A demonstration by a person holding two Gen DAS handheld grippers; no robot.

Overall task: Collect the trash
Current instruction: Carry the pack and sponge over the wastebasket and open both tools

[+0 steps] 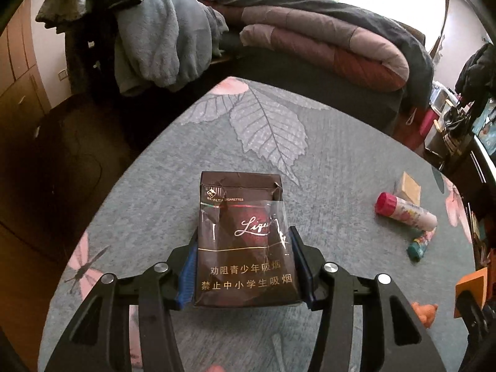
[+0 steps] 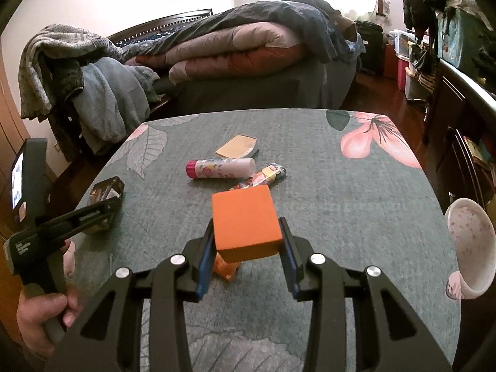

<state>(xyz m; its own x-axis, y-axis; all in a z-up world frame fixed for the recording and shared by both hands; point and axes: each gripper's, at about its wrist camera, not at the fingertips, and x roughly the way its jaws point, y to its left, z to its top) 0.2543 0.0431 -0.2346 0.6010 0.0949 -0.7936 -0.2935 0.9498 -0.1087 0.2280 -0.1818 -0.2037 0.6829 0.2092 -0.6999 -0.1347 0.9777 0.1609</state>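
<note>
My left gripper (image 1: 245,241) is shut on a dark brown cigarette pack (image 1: 245,232) with torn cellophane, held just above the grey floral tablecloth (image 1: 325,161). It also shows in the right wrist view (image 2: 105,200) at the table's left edge. My right gripper (image 2: 248,232) is shut on an orange block (image 2: 246,224), above a small orange wrapper (image 2: 228,268). Beyond it lie a glue stick with a pink cap (image 2: 220,167), a crumpled colourful wrapper (image 2: 266,176) and a tan paper packet (image 2: 237,146).
A pink speckled bowl (image 2: 472,245) sits at the table's right edge. A bed with folded quilts (image 2: 241,49) stands behind the table, clothes (image 2: 102,99) hang at the left, and dark furniture (image 2: 458,108) is at the right.
</note>
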